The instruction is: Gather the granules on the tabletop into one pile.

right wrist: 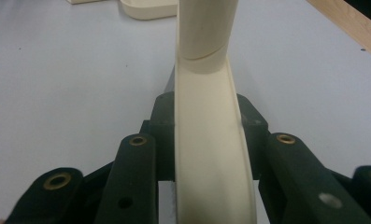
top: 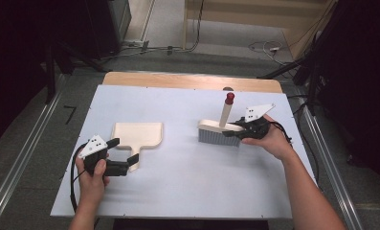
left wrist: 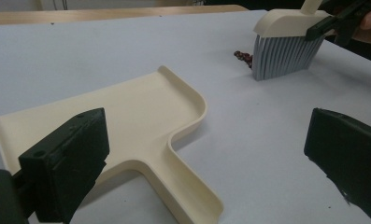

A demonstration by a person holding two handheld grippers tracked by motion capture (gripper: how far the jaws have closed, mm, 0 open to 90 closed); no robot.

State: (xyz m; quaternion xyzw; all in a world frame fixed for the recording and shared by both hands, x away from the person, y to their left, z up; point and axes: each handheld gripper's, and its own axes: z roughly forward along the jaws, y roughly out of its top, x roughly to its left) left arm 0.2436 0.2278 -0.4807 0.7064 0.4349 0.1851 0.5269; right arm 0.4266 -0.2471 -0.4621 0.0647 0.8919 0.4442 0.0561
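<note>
A cream dustpan (top: 139, 134) (left wrist: 127, 109) lies flat at the table's left middle, handle toward me. My left gripper (top: 124, 151) (left wrist: 206, 158) is open, with the pan's handle low between its jaws and neither jaw touching it. A cream hand brush (top: 217, 130) (left wrist: 286, 44) with grey bristles stands on the table at the right, its red-tipped handle (top: 229, 101) pointing up. My right gripper (top: 233, 130) (right wrist: 207, 109) is shut on the brush's cream back (right wrist: 211, 158). A small clump of dark red crumbs (left wrist: 243, 57) lies beside the bristles.
The white table top (top: 187, 167) has a wooden strip (top: 192, 81) along its far edge. Metal rails (top: 15, 167) run along both sides of the table. Cables (top: 264, 48) lie on the floor beyond it.
</note>
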